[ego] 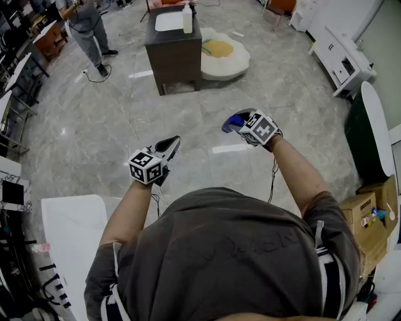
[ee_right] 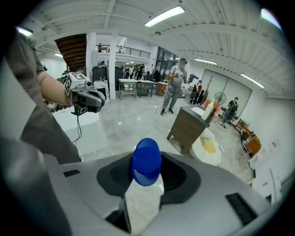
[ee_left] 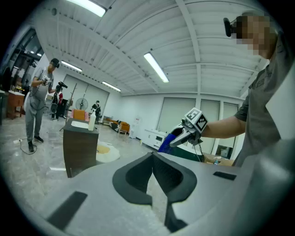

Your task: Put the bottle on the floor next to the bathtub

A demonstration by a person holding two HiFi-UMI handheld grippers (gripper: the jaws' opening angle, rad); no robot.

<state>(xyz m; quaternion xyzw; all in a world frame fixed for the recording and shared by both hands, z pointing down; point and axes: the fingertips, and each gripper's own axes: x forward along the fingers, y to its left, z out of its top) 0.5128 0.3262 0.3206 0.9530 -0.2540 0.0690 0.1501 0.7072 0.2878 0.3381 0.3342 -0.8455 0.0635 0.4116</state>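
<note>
Glossy marbled floor (ego: 263, 106); smooth plastic bottle (ee_right: 146, 162)

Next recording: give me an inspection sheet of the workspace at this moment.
Surface: glossy grey stone floor.
Job's things: blue-capped bottle in the right gripper; dark green bathtub off to the right, bottle not yet set down.
Clutter: dark cabinet with a white bottle on top; cardboard boxes.
Grippers: right gripper closed on the bottle; left gripper jaws together, empty.
Cables: thin cable hanging below the right forearm.
Surroundings: another person standing beyond the cabinet.
</note>
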